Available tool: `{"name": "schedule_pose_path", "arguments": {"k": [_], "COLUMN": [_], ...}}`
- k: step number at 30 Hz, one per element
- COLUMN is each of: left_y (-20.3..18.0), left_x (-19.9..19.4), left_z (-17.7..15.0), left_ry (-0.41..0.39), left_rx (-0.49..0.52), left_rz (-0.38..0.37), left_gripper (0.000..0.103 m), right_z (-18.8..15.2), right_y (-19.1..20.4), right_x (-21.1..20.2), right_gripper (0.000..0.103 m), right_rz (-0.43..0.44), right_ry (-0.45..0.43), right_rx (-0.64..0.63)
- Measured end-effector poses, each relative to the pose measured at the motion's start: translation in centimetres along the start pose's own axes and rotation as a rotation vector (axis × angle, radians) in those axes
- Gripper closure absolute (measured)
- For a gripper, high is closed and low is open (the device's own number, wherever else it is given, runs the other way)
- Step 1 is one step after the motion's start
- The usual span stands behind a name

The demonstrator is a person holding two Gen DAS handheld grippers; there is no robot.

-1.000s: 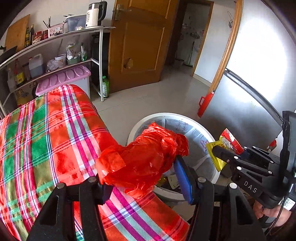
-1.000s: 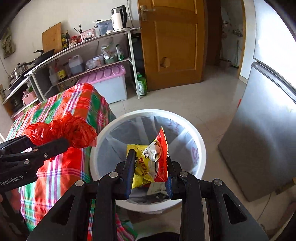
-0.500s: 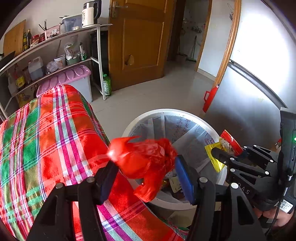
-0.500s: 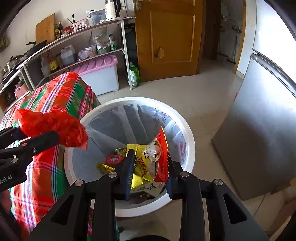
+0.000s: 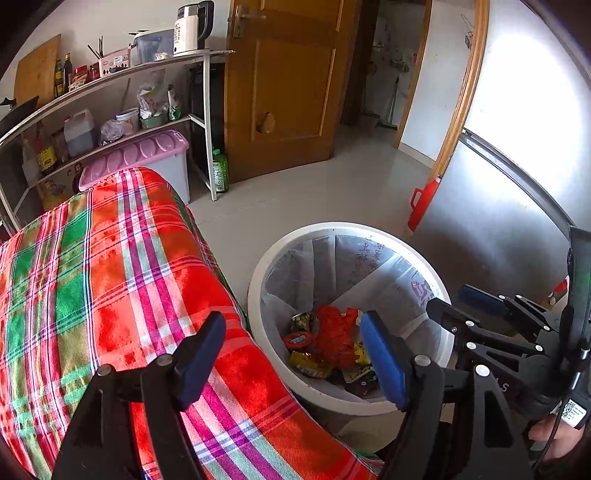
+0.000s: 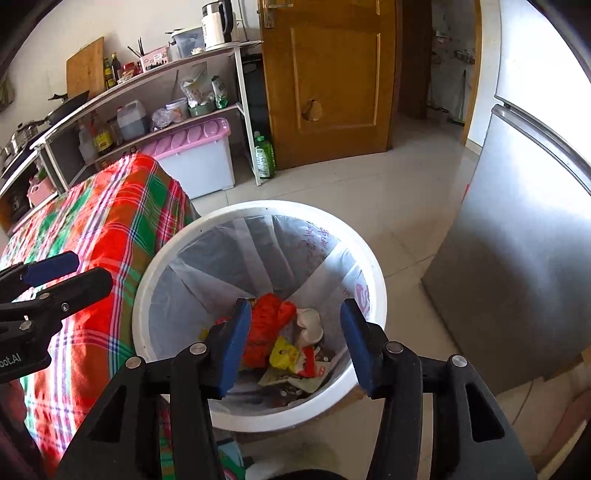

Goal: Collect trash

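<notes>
Both sets of jaws are spread wide and carrying nothing; the left gripper (image 5: pixel 293 349), black with blue pads, hangs over the edge of the table, one finger above the red, green and white plaid tablecloth (image 5: pixel 110 280) and the other above the bin's near rim; the same gripper shows at the far left of the right wrist view (image 6: pixel 68 271), fingers parted, over the cloth.

Just right of the draped table stands the round white plastic trash bin (image 6: pixel 147 291), lined with a translucent printed bag; down in it lies the crumpled red plastic bag (image 5: pixel 334 334), on the heap; around it sit a yellow and red snack wrapper (image 6: pixel 286 356), a crumpled white paper scrap (image 6: pixel 309 323), a small round red lid (image 5: pixel 297 338) and more foil wrappers, all touching in one pile at the bottom.

The right gripper (image 6: pixel 295 345), black with blue pads, hovers directly above the bin's near side, released, the trash visible between its fingers; from the left wrist view it reaches in from the right (image 5: pixel 456 304), over the bin's rim.

Behind the table, a grey metal shelf unit (image 6: pixel 236 107) holds bottles and jars with a white electric kettle (image 5: pixel 190 27) on top, a pink-lidded storage box (image 6: pixel 199 155) beneath; a brown wooden door (image 6: pixel 328 74) stands beyond; a tall silver refrigerator (image 6: pixel 517 258) fills the far right.
</notes>
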State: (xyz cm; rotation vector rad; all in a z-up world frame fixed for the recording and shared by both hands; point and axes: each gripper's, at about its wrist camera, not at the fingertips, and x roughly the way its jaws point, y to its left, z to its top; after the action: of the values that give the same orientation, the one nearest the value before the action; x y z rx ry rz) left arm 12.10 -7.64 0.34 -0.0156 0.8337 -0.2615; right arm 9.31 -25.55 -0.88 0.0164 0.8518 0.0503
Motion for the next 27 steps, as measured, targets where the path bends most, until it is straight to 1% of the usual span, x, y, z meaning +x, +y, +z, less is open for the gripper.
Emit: {"name": "schedule_pose_path", "arguments": {"k": [2,6,8,12,14,16,19,22,27], "left_y": [0.1,0.3,0.3,0.5,0.5,0.3,0.3,0.2,-0.4], "left_x": [-0.5,-1.4,-1.9,-3.2,-3.9,-4.8,-5.8,-6.6,-7.4], "left_z": [-0.2,-0.5,-0.9,-1.6,-1.9,-2.4,-3.1,-3.7,-4.3], "left_ry": [-0.012,-0.023,-0.033,-0.049,-0.067,-0.096,-0.112,-0.126,-0.13], "left_rx": [0.003,-0.011,-0.009,-0.016,-0.012,0.004,0.002,0.02,0.036], "left_rz": [0.014,0.008,0.021,0.02,0.037,0.059,0.075,0.121,0.106], "left_gripper": [0.024,0.024,0.024,0.024,0.024,0.024,0.023,0.022,0.022], "right_z": [-0.1,-0.4,-0.5,-1.2,-1.6,-2.1,-2.8,-3.4,-4.4], "right_y": [0.0,0.2,0.3,0.9,1.2,1.5,2.1,2.5,2.8], "right_x": [-0.6,-2.0,-2.4,-3.8,-4.5,-5.3,-6.6,-7.7,-8.5], "right_gripper": [0.052,0.052,0.052,0.052,0.052,0.052,0.052,0.052,0.052], "right_rz": [0.003,0.016,0.015,0.015,0.02,0.001,-0.015,-0.039,-0.048], "right_ry": [-0.013,-0.049,-0.061,-0.095,-0.107,-0.119,-0.143,-0.16,-0.158], "right_rx": [0.015,0.042,0.055,0.057,0.059,0.058,0.044,0.037,0.036]}}
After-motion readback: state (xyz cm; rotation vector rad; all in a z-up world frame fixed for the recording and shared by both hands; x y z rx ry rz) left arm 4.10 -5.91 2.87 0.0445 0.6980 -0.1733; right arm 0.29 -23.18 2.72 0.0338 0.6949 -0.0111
